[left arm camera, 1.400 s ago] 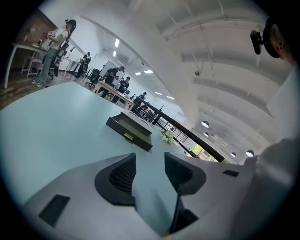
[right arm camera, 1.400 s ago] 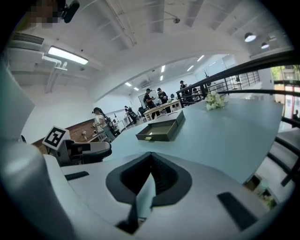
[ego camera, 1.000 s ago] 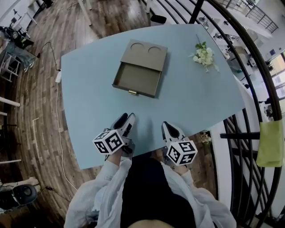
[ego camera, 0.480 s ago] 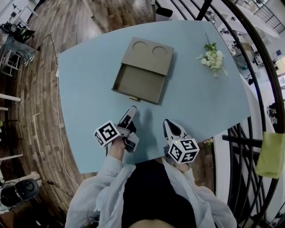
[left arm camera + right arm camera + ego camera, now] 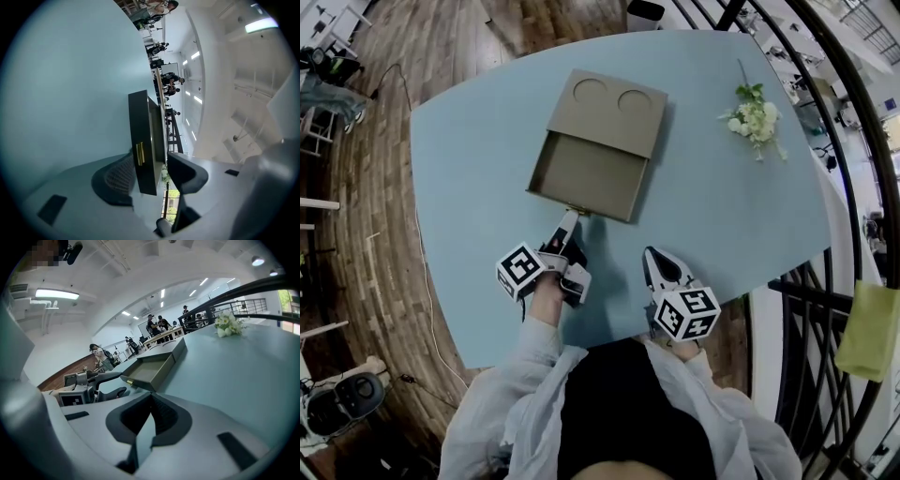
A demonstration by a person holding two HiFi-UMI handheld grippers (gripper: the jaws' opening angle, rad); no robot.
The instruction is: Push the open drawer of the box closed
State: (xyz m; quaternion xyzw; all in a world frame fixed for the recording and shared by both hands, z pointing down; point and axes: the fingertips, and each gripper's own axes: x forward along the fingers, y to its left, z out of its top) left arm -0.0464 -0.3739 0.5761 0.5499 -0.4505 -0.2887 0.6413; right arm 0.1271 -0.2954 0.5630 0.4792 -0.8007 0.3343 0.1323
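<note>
Presently the open drawer [image 5: 586, 178] is seen just ahead of the left gripper [image 5: 570, 218], its front ungripped between jaws just opened wider; pushed off-centre, it may be skewed and jammed, or the box [image 5: 609, 108] slid away.

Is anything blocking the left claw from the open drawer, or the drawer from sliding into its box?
Nothing visible does. The left claw, its jaws just opening, has the front of the drawer between them. The drawer looks empty, and the flowers lie well to the side of the box.
</note>
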